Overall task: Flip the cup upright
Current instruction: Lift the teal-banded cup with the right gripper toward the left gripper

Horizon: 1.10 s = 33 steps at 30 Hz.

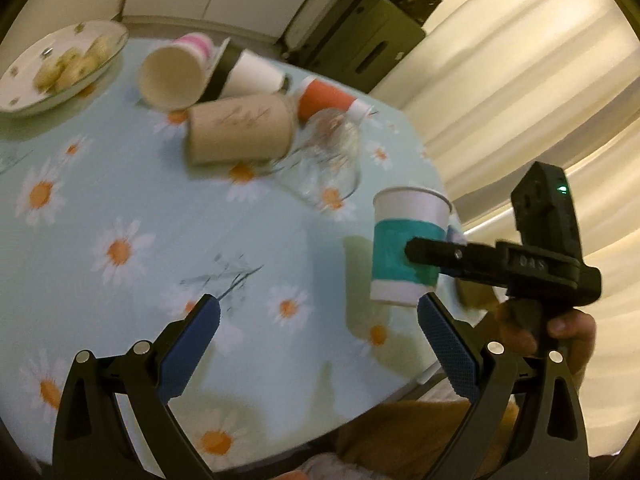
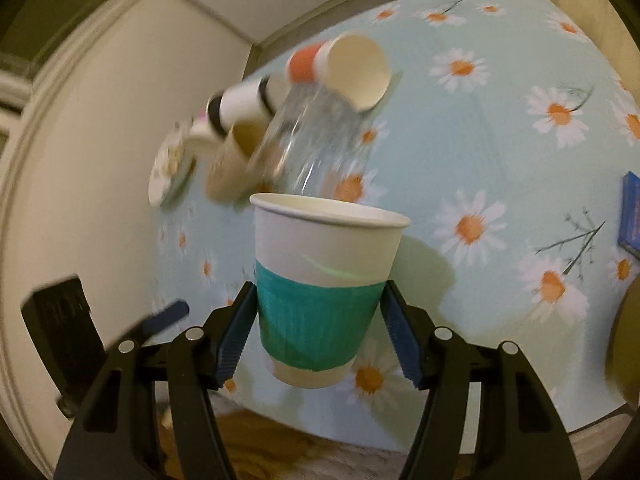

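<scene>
A white paper cup with a teal sleeve point(image 2: 320, 288) is held mouth up between the blue pads of my right gripper point(image 2: 318, 312), just above the daisy tablecloth point(image 2: 500, 152). In the left wrist view the same cup point(image 1: 404, 248) hangs near the table's right edge, with the right gripper point(image 1: 424, 254) clamped on it from the right. My left gripper point(image 1: 318, 316) is open and empty, low over the cloth, left of the cup.
Several cups lie on their sides at the back: a tan one point(image 1: 240, 132), a pink-banded one point(image 1: 176, 76), a white one point(image 1: 256, 74), an orange-banded one point(image 1: 324, 96), and a clear glass point(image 1: 328, 156). A plate of food point(image 1: 60, 68) sits far left. A blue book point(image 2: 632, 216) lies at right.
</scene>
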Motion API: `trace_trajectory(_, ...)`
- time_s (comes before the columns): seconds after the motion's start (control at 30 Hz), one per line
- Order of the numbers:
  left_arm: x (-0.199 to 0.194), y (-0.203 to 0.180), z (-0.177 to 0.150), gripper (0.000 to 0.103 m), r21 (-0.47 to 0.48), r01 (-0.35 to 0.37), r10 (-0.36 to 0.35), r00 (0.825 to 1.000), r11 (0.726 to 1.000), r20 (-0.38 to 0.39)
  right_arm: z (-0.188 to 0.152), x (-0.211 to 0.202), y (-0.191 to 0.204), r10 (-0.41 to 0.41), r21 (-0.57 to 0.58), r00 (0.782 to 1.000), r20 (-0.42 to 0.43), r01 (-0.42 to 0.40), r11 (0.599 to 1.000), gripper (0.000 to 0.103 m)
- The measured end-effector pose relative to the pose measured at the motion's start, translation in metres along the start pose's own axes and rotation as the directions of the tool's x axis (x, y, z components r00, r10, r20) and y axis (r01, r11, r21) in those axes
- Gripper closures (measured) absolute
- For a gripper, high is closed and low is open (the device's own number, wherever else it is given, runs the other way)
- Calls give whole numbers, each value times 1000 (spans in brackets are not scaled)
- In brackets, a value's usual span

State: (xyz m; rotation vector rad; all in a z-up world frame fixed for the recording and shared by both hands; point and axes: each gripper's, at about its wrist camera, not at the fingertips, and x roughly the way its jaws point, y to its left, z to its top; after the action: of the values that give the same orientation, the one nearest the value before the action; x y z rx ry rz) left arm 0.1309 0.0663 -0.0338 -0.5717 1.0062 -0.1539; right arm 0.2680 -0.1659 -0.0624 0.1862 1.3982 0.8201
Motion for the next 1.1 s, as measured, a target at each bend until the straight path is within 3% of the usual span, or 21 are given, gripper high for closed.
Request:
trace_trajectory(0.2, -4, 15, -19, 7, -16, -43, 43, 999, 999, -27, -24, 25, 22, -36, -95, 996, -85, 28, 995, 40)
trace_trajectory(0.43, -4, 22, -30, 7, -37, -70, 68, 997, 997, -45, -28, 43, 31, -33, -138, 991, -132, 14, 990, 39)
trace_trajectory(0.63, -3, 23, -30, 7, -49, -75, 73, 996, 996, -41, -23, 46, 25, -32, -109, 990, -139, 17, 994, 33)
trace_trajectory(1.1, 2, 12, -30, 7, -25, -88, 86, 994, 996, -60, -22, 20, 22, 16, -99, 995, -101, -26, 995, 32)
